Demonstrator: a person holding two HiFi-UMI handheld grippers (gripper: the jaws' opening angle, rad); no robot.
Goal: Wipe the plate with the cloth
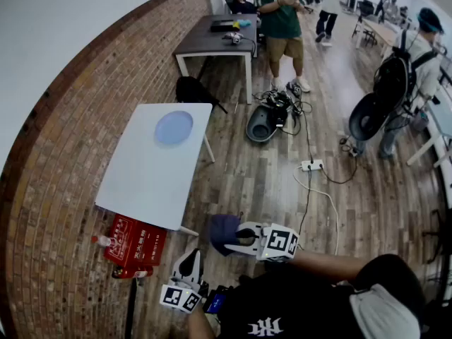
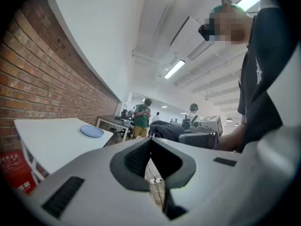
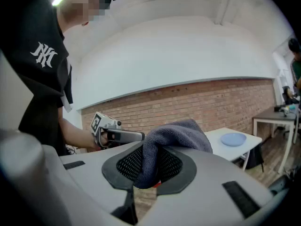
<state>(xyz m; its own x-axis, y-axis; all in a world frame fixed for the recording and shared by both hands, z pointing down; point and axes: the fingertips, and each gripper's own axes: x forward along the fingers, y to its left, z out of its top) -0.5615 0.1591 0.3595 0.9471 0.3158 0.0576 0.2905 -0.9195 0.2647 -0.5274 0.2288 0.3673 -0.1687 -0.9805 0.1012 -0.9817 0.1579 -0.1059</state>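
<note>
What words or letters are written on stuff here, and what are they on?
White emblem of interlocked letters on the person's black shirt: too stylised to read surely.
White print on the red bag beside the white table: too blurred to read.
Cubes on the left gripper and right gripper: black-and-white squares, no words.

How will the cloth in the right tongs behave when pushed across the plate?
Probably floppy: the cloth droops over the right tongs in soft folds. Likely light, since one pinch carries it all. Its fuzzy surface should drag rather than slip on the plate.
</note>
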